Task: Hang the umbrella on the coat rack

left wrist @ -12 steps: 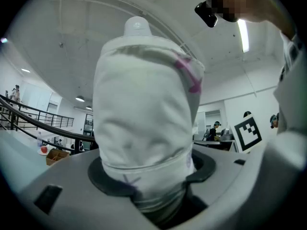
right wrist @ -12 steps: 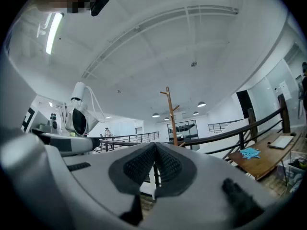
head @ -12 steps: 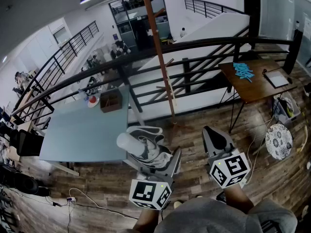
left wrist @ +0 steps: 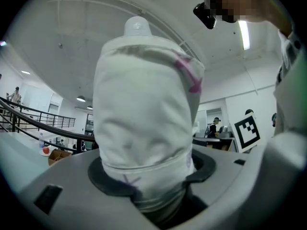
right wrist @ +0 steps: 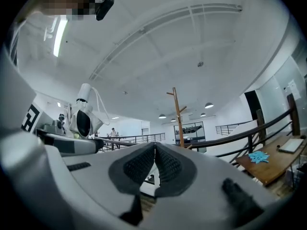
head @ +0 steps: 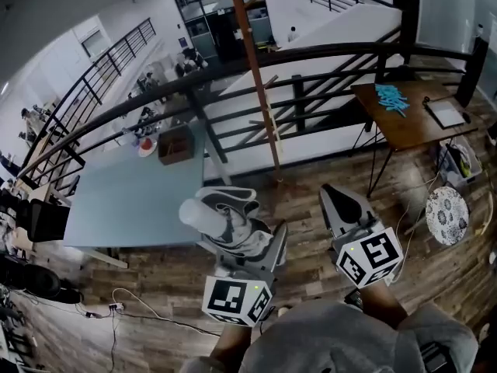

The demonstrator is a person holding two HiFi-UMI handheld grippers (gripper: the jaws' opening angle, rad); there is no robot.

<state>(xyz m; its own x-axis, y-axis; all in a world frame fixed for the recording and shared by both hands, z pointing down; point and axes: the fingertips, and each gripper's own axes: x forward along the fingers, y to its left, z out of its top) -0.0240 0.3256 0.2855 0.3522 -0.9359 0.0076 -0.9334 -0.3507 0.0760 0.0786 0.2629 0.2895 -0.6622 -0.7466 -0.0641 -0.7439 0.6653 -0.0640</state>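
The carrying step is judged to be in hand: the folded white umbrella (left wrist: 144, 119) is clamped between the 2 widely spread jaws of the left gripper (head: 252, 256), its bundled canopy standing up out of the pads, which press on its lower part. The right gripper (right wrist: 154, 164) is held just beside it with nothing in it, its ribbed pads pressed together. Both grippers are pointed level. The wooden coat rack (head: 256, 76) is seen ahead, well apart from both grippers, standing near the dark railing (head: 311, 61), with short pegs (head: 266, 120) branching off its pole. Hanging is not yet begun. What looks like a thin cord loop (right wrist: 98, 99) is made out at the umbrella's far end in the right gripper view. For the next move, the umbrella must be brought up to the rack, and that loop, if it is 1, must probably be slipped over a peg before the jaws are released.
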